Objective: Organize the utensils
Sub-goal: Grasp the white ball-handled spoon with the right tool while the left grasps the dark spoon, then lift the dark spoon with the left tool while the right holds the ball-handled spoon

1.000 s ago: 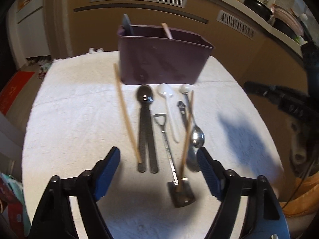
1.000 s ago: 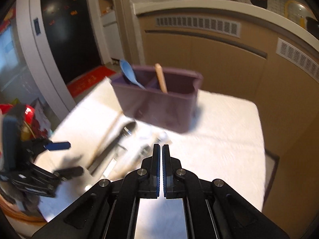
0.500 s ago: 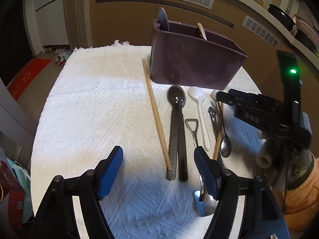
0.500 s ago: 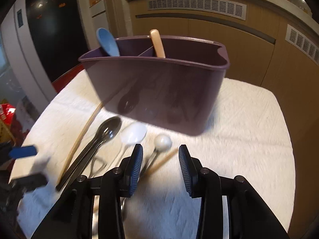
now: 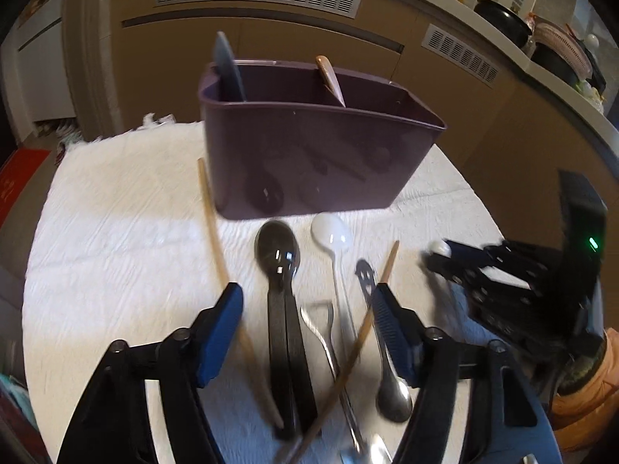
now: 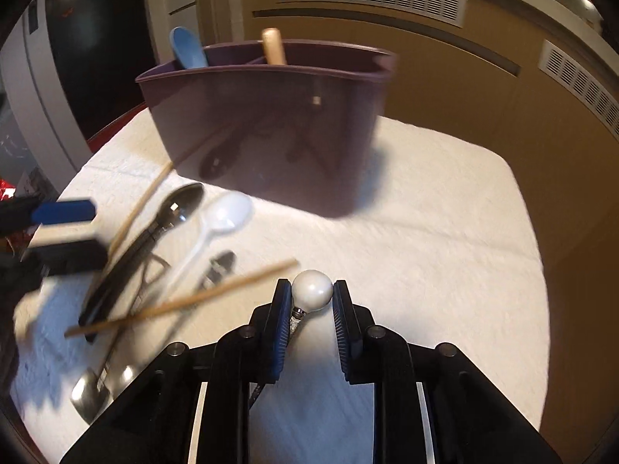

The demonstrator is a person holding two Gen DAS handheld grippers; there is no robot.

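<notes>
A purple divided caddy stands at the back of the white cloth, holding a blue spoon and a wooden handle. In front lie a black spoon, a white plastic spoon, two chopsticks, and metal utensils. My left gripper is open, low over the black spoon's handle. My right gripper has its pads on both sides of a white ball-ended utensil.
The cloth-covered table drops off at its right edge toward brown cabinets. A counter with pots runs behind. The right gripper shows in the left wrist view at the right.
My right gripper opened, moved down to the table and closed around the white ball end. My left gripper moved forward over the utensils, staying open.
</notes>
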